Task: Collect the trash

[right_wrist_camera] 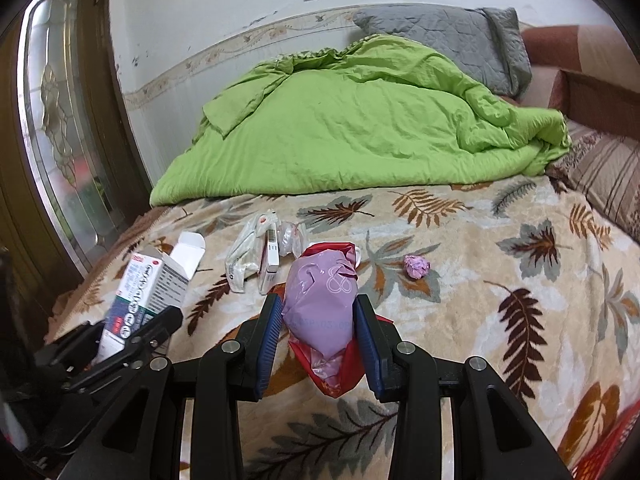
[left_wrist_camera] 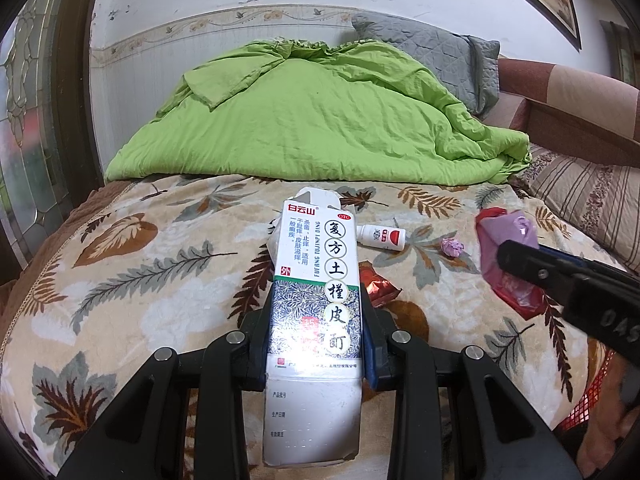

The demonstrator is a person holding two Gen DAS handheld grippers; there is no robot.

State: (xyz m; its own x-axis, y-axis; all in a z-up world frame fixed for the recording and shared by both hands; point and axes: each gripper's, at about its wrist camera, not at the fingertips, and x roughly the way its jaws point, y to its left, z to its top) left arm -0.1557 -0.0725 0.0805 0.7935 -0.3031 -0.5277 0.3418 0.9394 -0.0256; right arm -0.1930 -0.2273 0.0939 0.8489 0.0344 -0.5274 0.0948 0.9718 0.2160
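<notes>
Medicine box (left_wrist_camera: 314, 320) clamped lengthwise inside left claw (left_wrist_camera: 316, 344).

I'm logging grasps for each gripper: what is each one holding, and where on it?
Left gripper clamps the medicine box across its lower middle. Right gripper pinches the purple and red plastic bag at its bunched middle.

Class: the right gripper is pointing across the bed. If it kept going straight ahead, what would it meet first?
The right gripper, shut on the plastic bag, would probably meet the small white bottle peeking from behind the bag; depth is unclear.
</notes>
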